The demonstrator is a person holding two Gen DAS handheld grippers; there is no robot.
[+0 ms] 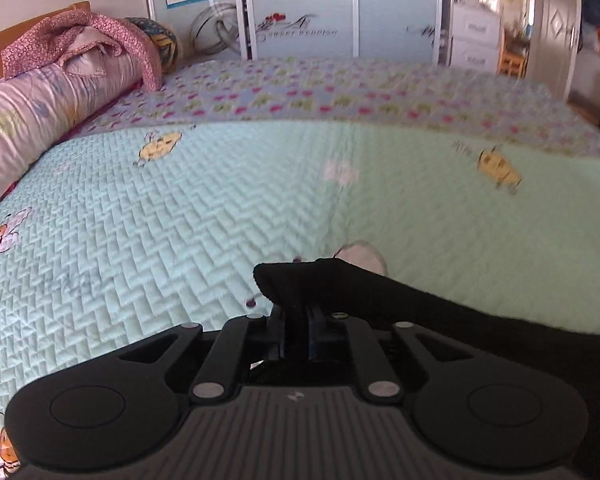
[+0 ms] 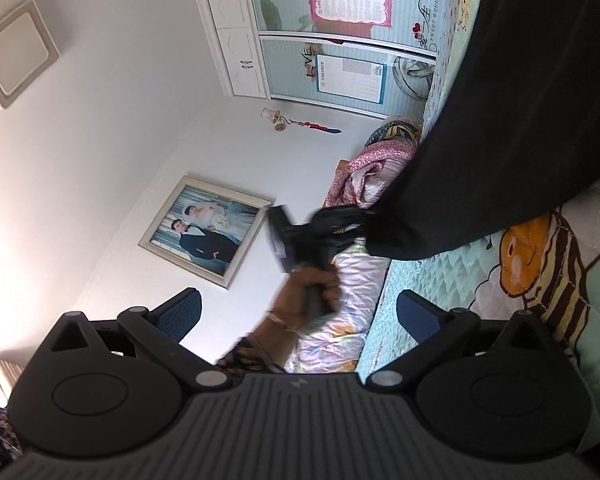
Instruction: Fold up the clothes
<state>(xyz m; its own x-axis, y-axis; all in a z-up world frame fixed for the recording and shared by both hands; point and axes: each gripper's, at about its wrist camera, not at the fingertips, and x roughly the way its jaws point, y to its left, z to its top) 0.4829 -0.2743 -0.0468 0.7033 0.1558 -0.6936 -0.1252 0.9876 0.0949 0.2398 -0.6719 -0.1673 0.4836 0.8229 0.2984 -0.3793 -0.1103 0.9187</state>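
A black garment [image 1: 440, 312] hangs over the pale green quilted bed cover [image 1: 180, 220]. My left gripper [image 1: 296, 312] is shut on one end of it, and the cloth drapes over the fingertips and off to the right. In the right wrist view the same black garment [image 2: 520, 120] stretches from the upper right down to the left gripper [image 2: 332, 224], held by a hand. My right gripper [image 2: 298, 316] is open and empty, with its blue pads [image 2: 180, 316] wide apart, tilted sideways above the bed.
A rolled pink quilt [image 1: 32, 120] and a floral cloth [image 1: 80, 40] lie along the bed's left side by the headboard. Wardrobe doors [image 1: 300, 8] stand behind the bed. A framed photo [image 2: 206, 232] hangs on the white wall.
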